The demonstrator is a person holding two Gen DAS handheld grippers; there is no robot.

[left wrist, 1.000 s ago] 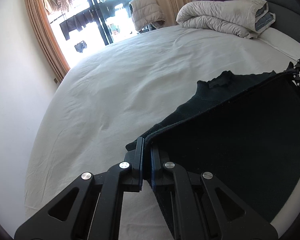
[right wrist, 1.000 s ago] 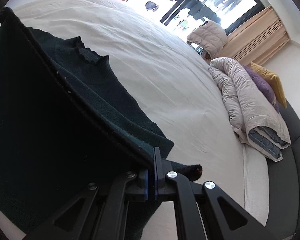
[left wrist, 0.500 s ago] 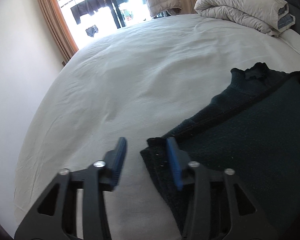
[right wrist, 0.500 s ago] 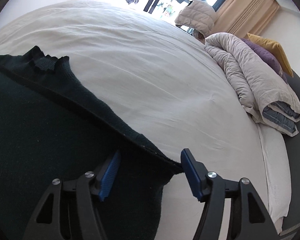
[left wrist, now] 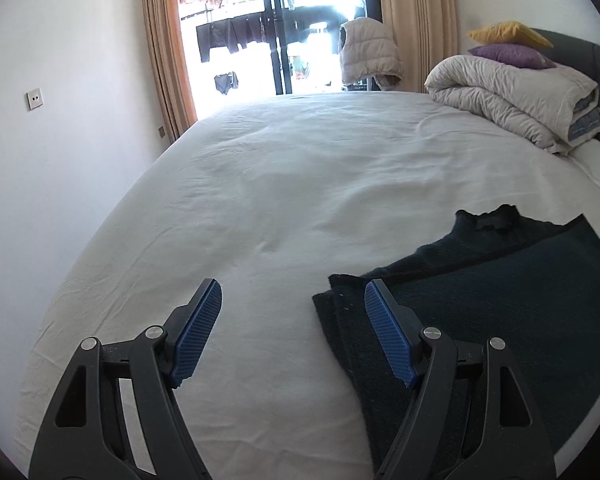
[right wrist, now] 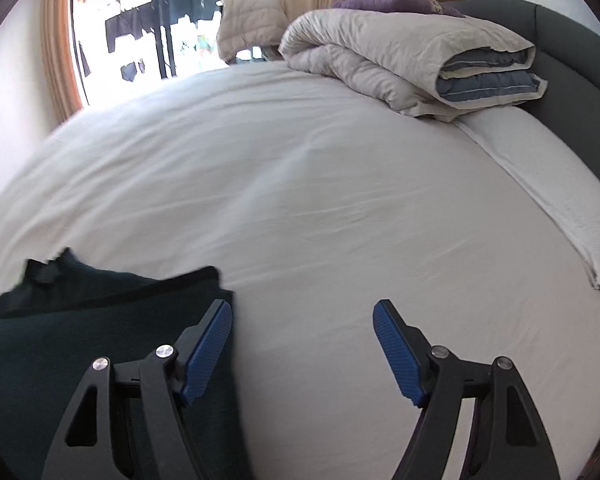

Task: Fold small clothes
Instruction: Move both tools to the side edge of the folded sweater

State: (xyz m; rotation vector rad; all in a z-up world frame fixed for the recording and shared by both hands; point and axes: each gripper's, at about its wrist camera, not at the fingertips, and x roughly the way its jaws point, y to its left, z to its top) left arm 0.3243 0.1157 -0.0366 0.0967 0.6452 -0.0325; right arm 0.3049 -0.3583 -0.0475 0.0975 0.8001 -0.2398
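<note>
A dark green knitted sweater [left wrist: 520, 300] lies folded in half on the white bed [left wrist: 280, 200], its collar toward the far side. My left gripper [left wrist: 294, 286] hovers over the sweater's left corner. Its jaws are opening, the blue pads press on nothing, and the right finger [left wrist: 388, 332] hangs above the knit. In the right wrist view the sweater [right wrist: 80, 340] fills the lower left. My right gripper [right wrist: 303, 308] is just off its right edge, jaws opening, with only bare sheet between them.
A folded grey duvet [left wrist: 512, 96] with purple and yellow pillows [left wrist: 508, 44] sits by the dark headboard [right wrist: 572, 60]. A folded white cloth [right wrist: 560, 200] lies along the bed's right side. A pale puffer vest [left wrist: 366, 54] hangs before the balcony door. A wall [left wrist: 60, 140] runs along the left.
Both grippers let go of the sweater's lifted edge and opened wide. The raised half dropped flat onto the bed. Both grippers rolled level and drew away from the cloth.
</note>
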